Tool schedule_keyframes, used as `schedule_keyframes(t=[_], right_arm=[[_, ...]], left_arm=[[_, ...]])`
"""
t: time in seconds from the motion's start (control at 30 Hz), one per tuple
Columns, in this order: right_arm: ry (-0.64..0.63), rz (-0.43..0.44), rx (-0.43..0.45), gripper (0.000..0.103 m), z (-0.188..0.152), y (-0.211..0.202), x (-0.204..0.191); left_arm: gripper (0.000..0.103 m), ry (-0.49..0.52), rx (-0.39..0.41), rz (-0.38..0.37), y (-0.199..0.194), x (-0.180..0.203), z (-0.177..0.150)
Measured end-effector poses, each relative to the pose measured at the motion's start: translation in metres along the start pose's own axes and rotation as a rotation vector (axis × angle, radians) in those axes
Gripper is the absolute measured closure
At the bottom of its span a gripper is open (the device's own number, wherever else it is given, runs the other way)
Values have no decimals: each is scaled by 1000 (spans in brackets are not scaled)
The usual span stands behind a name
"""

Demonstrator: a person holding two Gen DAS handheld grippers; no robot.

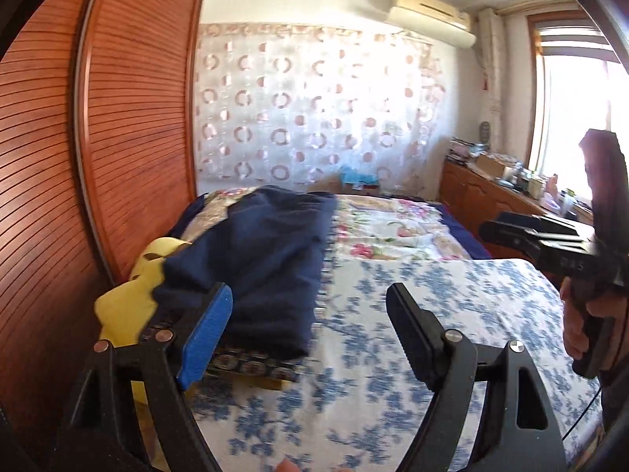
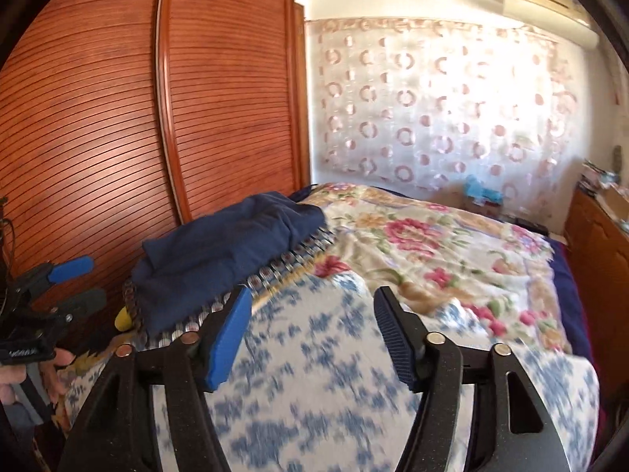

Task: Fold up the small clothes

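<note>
Black left gripper (image 1: 310, 310) frame, silver screws, blue pad.

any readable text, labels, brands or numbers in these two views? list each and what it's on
Embossed marking on the side of the black right gripper, seen from the left wrist view: blurred, possibly three characters, not readable.
White wall-mounted air conditioner: no legible brand.
Cluttered items on the wooden sideboard under the window: too small and overexposed to read.
Folded navy blue garment, blue-and-white floral sheet: no text, patterns only.
</note>
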State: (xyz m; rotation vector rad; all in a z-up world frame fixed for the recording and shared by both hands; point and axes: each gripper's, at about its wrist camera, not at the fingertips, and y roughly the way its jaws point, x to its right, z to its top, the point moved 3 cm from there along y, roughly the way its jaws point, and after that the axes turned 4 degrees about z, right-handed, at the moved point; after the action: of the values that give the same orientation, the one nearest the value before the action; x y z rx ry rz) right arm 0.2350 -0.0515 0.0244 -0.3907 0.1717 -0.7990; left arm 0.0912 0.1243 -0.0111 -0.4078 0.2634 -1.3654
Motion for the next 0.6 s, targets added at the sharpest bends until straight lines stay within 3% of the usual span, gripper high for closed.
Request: schedule_keyframes(t=[0.23, 0.47, 0.6], right_arm=[[63, -134, 65, 20, -29, -94, -10], [116, -241, 116, 19, -47, -167, -34], [122, -282, 132, 19, -54, -185, -54]], left_arm=[[22, 36, 10, -73, -14, 45, 4], [22, 78, 22, -106, -35, 84, 9], [22, 84, 23, -117, -44, 97, 12]])
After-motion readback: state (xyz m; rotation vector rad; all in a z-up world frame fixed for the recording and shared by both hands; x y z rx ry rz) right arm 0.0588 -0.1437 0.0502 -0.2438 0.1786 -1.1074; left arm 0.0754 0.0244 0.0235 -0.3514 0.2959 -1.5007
